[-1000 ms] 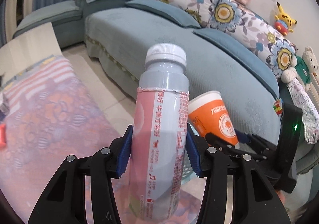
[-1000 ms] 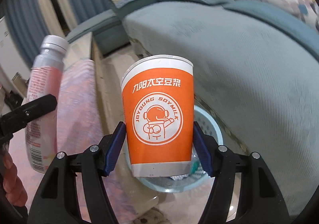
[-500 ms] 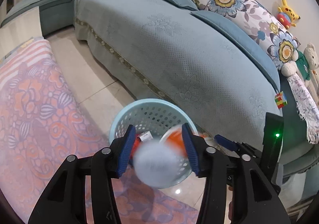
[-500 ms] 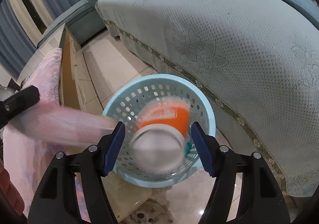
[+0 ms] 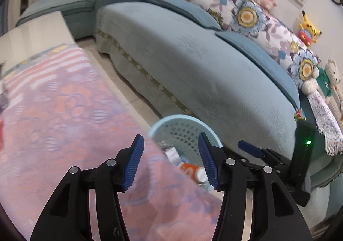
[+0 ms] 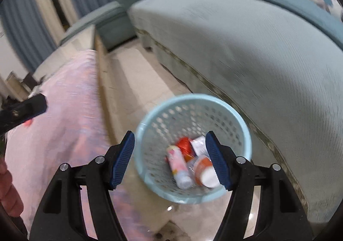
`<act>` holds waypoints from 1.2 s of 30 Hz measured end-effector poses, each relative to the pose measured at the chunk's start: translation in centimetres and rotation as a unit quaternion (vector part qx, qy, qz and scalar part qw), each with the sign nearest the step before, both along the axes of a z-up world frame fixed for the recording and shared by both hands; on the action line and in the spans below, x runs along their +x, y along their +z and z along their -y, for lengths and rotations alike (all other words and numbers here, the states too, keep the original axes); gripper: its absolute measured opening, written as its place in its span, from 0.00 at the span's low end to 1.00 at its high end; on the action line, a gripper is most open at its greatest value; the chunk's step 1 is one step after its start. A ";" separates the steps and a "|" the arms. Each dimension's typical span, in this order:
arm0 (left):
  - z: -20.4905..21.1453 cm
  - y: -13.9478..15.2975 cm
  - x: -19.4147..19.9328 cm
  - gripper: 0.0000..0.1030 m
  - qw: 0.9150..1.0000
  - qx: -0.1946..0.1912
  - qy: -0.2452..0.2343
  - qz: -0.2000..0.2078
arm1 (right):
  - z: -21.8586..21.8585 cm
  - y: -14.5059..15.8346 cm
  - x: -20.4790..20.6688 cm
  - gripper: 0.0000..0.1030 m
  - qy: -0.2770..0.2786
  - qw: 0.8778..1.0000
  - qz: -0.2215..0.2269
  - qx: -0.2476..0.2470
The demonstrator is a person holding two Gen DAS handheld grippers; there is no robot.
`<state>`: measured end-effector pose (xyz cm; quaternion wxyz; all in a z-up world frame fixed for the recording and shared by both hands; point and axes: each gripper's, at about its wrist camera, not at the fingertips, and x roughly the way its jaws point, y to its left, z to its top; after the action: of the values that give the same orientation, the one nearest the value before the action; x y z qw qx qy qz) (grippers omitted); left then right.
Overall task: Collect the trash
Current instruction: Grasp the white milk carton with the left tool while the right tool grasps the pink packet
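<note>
Both the left tongs (image 5: pixel 170 159) and right tongs (image 6: pixel 169 159) stand apart, holding nothing, the left having just widened. The pink bottle (image 6: pixel 179 169) and orange cup (image 6: pixel 203 171) lie inside the blue basket (image 6: pixel 150 123), the cup at the bottle's three o'clock, touching it.

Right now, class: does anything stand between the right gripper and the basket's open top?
Nothing visible does. The right gripper is open and empty above the basket, whose mouth is uncovered; the pink bottle and orange cup lie inside.
</note>
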<state>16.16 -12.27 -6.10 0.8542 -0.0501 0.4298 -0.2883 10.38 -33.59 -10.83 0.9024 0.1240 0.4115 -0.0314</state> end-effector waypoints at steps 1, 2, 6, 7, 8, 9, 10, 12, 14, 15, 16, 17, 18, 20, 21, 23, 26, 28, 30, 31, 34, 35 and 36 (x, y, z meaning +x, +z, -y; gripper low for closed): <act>-1.1 0.4 -0.2 0.50 1.000 0.000 0.010 0.006 | -0.9 0.6 0.1 0.63 0.009 1.000 0.008 -0.003; -2.7 0.8 -0.5 0.50 1.000 -0.002 0.024 0.013 | -1.9 1.3 0.2 0.63 0.020 1.000 0.018 -0.007; -8.5 2.5 -1.2 0.55 0.996 -0.004 0.084 0.035 | -7.1 3.8 1.0 0.63 0.074 0.996 0.051 -0.017; -10.1 2.8 -1.3 0.57 0.994 -0.003 0.101 0.041 | -8.4 4.2 1.2 0.63 0.089 0.994 0.056 -0.015; -11.4 3.1 -1.4 0.58 0.993 -0.003 0.113 0.045 | -10.1 4.5 1.7 0.63 0.108 0.992 0.060 -0.008; -13.5 3.3 -1.6 0.58 0.990 -0.002 0.136 0.050 | -11.2 4.7 2.1 0.63 0.120 0.991 0.061 -0.003; -14.9 3.5 -1.6 0.58 0.987 0.000 0.150 0.051 | -12.8 4.9 2.7 0.63 0.138 0.989 0.060 0.007; -18.4 3.7 -1.5 0.58 0.981 0.007 0.186 0.056 | -15.9 5.1 3.9 0.63 0.171 0.983 0.055 0.024; -21.1 3.6 -1.5 0.54 0.975 0.023 0.214 0.059 | -18.2 5.2 4.9 0.62 0.192 0.979 0.052 0.043; -22.7 3.5 -1.4 0.54 0.971 0.031 0.231 0.062 | -19.7 5.3 5.5 0.61 0.202 0.977 0.052 0.046; -23.6 3.5 -1.4 0.54 0.968 0.032 0.240 0.061 | -21.2 5.4 6.0 0.60 0.210 0.975 0.055 0.042; -24.8 3.2 -1.3 0.54 0.966 0.033 0.252 0.058 | -22.2 5.4 6.4 0.60 0.217 0.974 0.056 0.039; -26.3 2.9 -1.2 0.54 0.962 0.031 0.265 0.055 | -23.7 5.4 6.8 0.59 0.226 0.972 0.057 0.033; -28.4 2.3 -1.1 0.54 0.957 0.032 0.282 0.050 | -26.5 5.1 7.4 0.59 0.247 0.967 0.054 0.024; -29.7 1.7 -0.9 0.54 0.954 0.032 0.296 0.044 | -27.5 5.0 7.8 0.59 0.254 0.966 0.051 0.021; -31.5 0.7 -0.4 0.54 0.949 0.025 0.313 0.032 | -30.4 4.4 8.7 0.59 0.275 0.960 0.042 0.014; -34.0 -0.8 0.3 0.54 0.942 0.019 0.335 0.012 | -33.2 3.4 10.2 0.59 0.291 0.956 0.030 0.019; -35.1 -1.3 1.0 0.54 0.941 0.022 0.337 0.008 | -35.5 2.5 11.5 0.59 0.288 0.957 0.017 0.022; -35.8 -1.3 1.7 0.54 0.942 0.033 0.334 0.010 | -36.9 1.6 13.0 0.59 0.283 0.959 0.006 0.029; -35.9 -1.2 2.1 0.54 0.943 0.037 0.329 0.013 | -37.6 1.2 13.6 0.59 0.283 0.959 0.000 0.032; -36.3 -1.1 3.5 0.54 0.949 0.035 0.313 0.013 | -39.2 -0.3 15.6 0.59 0.274 0.960 -0.032 0.049; -36.6 -1.2 4.3 0.54 0.952 0.030 0.306 0.006 | -39.6 -0.9 16.3 0.59 0.264 0.962 -0.046 0.050; -36.8 -1.4 5.1 0.54 0.953 0.025 0.301 0.000 | -39.9 -1.3 16.7 0.59 0.261 0.963 -0.052 0.051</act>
<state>21.26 24.55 -7.51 0.9022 -0.1558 0.4021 -0.0071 27.05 6.28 -12.10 0.8492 0.0565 0.4768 0.2197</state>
